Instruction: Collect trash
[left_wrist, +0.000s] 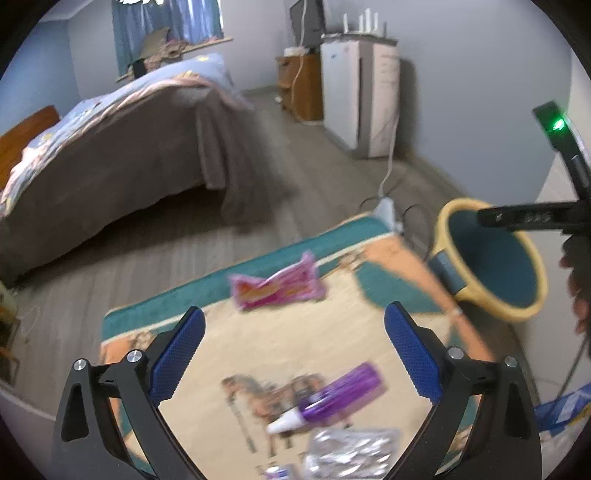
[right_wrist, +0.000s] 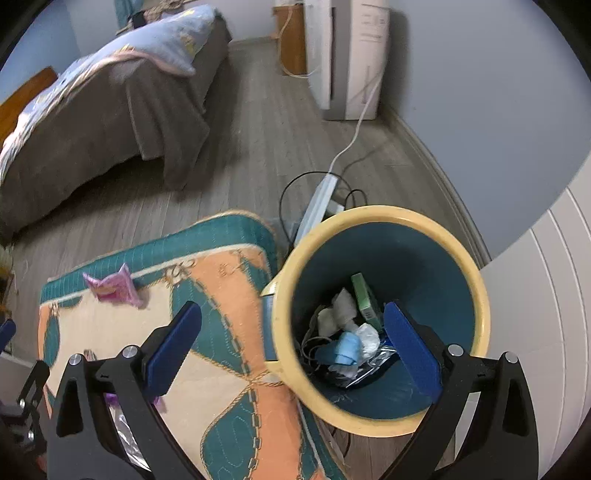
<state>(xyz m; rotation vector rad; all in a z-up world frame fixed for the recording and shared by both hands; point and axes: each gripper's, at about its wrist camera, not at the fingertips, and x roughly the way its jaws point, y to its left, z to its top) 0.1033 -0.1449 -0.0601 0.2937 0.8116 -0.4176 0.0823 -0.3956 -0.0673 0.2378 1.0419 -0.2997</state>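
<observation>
Bedroom floor of grey wood planks carries a rug (left_wrist: 295, 332) with teal border and horse pattern, a bed (left_wrist: 110, 147) behind it and a white appliance (left_wrist: 354, 92) by the far wall. Both grippers are empty with jaws wide apart. The left gripper (left_wrist: 293, 354) hangs over the rug, and its jaws frame the trash that remains: a purple tube (left_wrist: 332, 398) with a white cap lies between them, a crinkled silver wrapper (left_wrist: 351, 454) sits nearer the camera below the tube, and a pink wrapper (left_wrist: 277, 286) lies ahead of the jaw tips near the rug's teal edge. That framing suggests the tube is the next pick, since it is centred in the opening. The right gripper (right_wrist: 293, 334) hovers over the bin (right_wrist: 369, 218), a yellow-rimmed pail with a teal inside standing just off the rug's corner; its right jaw is over the bin mouth and its left jaw over the rug, a pose that fits a drop-off point. Inside lie a green box (right_wrist: 360, 295), white crumpled paper (right_wrist: 341, 306), a blue scrap (right_wrist: 347, 349) and clear plastic. Printing on the pink wrapper is too blurred to read; faint scrawl on the bin's inner wall cannot be made out, and no brand is legible anywhere.
</observation>
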